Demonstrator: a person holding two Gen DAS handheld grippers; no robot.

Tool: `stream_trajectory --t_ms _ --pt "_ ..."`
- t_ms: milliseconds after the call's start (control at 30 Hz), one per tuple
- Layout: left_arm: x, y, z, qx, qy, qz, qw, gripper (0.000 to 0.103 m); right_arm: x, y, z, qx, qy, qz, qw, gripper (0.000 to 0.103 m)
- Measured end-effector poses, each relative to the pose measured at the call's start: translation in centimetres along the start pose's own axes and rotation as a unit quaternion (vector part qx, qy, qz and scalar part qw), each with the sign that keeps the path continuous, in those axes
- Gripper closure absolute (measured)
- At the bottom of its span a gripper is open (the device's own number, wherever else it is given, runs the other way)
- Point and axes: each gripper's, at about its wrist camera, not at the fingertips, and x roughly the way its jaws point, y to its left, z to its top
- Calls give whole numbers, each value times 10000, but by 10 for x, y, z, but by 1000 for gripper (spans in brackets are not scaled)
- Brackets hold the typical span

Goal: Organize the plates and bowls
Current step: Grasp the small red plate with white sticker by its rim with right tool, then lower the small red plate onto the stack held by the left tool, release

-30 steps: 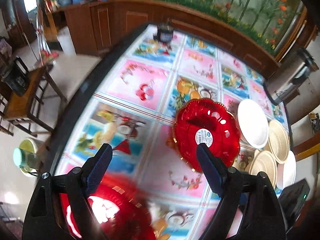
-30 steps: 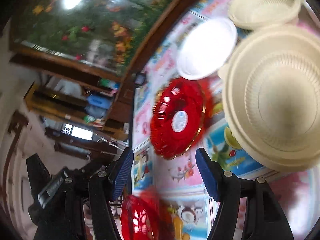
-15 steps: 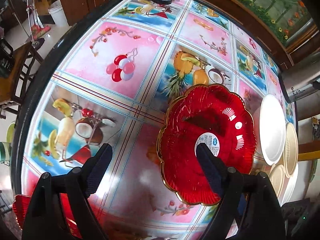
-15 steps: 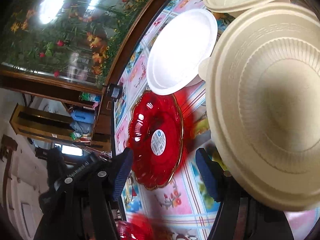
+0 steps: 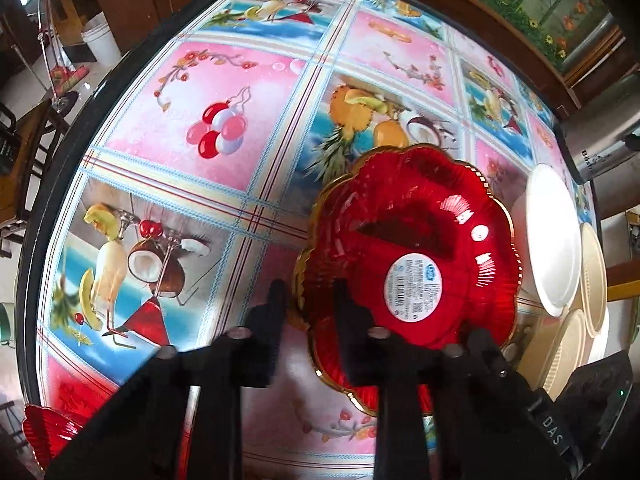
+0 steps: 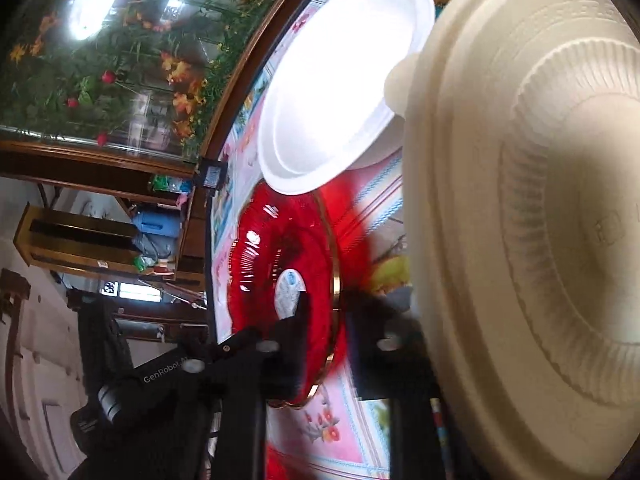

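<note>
Plates are mostly still loose on the bench (image 5: 248,92), barely sorted; both claws, left (image 5: 306,300) and right (image 6: 322,312), pinch the red plate's (image 5: 412,248) rim.

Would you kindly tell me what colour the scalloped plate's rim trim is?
Gold, edging the translucent red scalloped plate; clearest in the left wrist view.

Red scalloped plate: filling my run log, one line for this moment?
left gripper: shut on red scalloped plate rim | right gripper: shut on same rim
</note>
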Motion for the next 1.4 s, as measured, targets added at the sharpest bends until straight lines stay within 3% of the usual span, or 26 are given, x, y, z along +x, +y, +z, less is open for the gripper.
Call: stream_trajectory --t_ms 133,333,633,900,1067,1400 --pt "-5 -1 -3 126 -141 152 9997 90 1 2 -3 -149 -24 -50 9999 96" --pt "-12 7 -7 86 -153 79 9998 90 -1 7 -9 -248 19 -35 9997 96" --pt "-52 10 -25 238 -451 -31 9987 90 -23 25 -24 -575 -191 111 9981 96" --pt "-114 28 -74 483 -992 -175 9937 90 -67 44 -53 -996 -348 313 9939 96" --pt "-152 53 -115 620 -1373 -148 9885 89 -100 66 -88 -1483 -396 461 9871 96" --pt "-182 132 -190 423 -1720 129 9841 89 -107 96 -176 -2285 171 521 9720 95"
